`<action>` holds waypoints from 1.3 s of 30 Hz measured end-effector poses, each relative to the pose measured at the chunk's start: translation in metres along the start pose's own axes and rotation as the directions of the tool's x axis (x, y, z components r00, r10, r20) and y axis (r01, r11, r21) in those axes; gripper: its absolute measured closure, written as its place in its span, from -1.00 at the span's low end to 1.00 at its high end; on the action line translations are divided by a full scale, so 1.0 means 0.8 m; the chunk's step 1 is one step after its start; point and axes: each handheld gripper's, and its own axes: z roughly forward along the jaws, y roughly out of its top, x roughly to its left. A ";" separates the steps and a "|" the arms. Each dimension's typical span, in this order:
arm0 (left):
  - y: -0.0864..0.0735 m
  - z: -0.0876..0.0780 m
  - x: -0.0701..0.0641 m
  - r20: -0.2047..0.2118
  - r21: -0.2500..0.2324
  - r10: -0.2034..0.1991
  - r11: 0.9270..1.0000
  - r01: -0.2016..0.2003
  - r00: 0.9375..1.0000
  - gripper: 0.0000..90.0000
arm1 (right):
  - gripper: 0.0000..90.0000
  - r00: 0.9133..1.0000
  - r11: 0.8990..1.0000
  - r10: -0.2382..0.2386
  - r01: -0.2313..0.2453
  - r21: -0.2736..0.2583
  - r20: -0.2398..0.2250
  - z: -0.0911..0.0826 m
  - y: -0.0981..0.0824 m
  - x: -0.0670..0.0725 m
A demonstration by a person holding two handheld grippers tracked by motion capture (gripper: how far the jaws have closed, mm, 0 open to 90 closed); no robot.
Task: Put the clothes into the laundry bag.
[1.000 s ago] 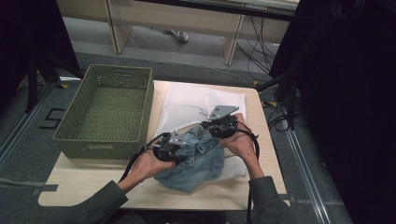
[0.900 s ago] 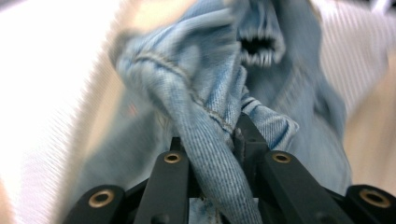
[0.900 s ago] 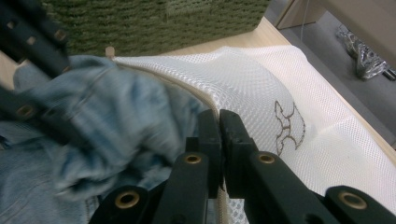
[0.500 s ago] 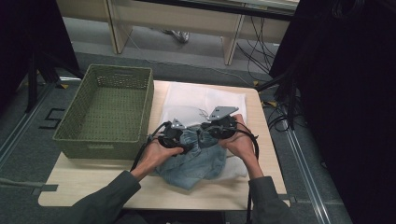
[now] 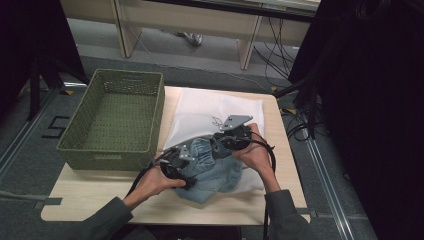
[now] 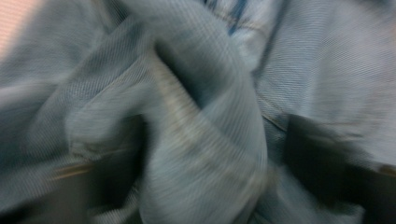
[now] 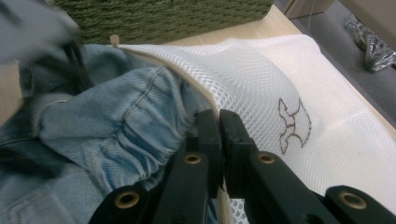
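A light blue denim garment point(image 5: 215, 172) lies bunched at the mouth of a white mesh bag point(image 5: 210, 107) on the table. My right gripper point(image 5: 226, 142) is shut on the bag's zippered rim point(image 7: 187, 81), its two black jaws pressed together over the mesh point(image 7: 219, 122). The denim point(image 7: 116, 126) bulges just left of that grip. My left gripper point(image 5: 181, 161) sits low on the near left side of the denim. Its jaws have just been opening, and they stand apart as dark blurs on either side of a loose denim fold point(image 6: 205, 116).
A green woven basket point(image 5: 115, 115) stands at the table's left, close beside the bag. Bare wooden tabletop point(image 5: 100, 200) runs along the near edge. Cables and dark stands crowd the floor to the right.
My left gripper pushed toward the bag mouth, then sank lower onto the denim with its jaws now apart. The denim heap looks flatter. My right gripper has kept still on the rim.
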 end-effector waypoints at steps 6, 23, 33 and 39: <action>0.030 -0.002 0.008 -0.086 -0.142 -0.048 0.989 0.035 0.995 0.79 | 0.97 1.000 1.000 -0.007 0.007 -0.021 0.000 0.001 0.002 0.000; 0.003 -0.039 0.032 -0.023 -0.175 -0.216 0.962 0.209 0.976 -0.55 | 0.97 1.000 1.000 0.013 -0.013 0.001 -0.008 0.009 -0.008 -0.003; -0.018 0.002 -0.025 -0.021 -0.049 -0.013 0.999 0.012 1.000 -0.68 | 0.97 1.000 1.000 -0.004 0.004 0.017 -0.001 0.011 -0.005 0.001; 0.027 0.026 -0.024 -0.091 -0.131 0.027 0.991 -0.039 0.995 0.61 | 0.97 1.000 1.000 -0.015 0.016 0.012 -0.015 0.011 -0.002 0.002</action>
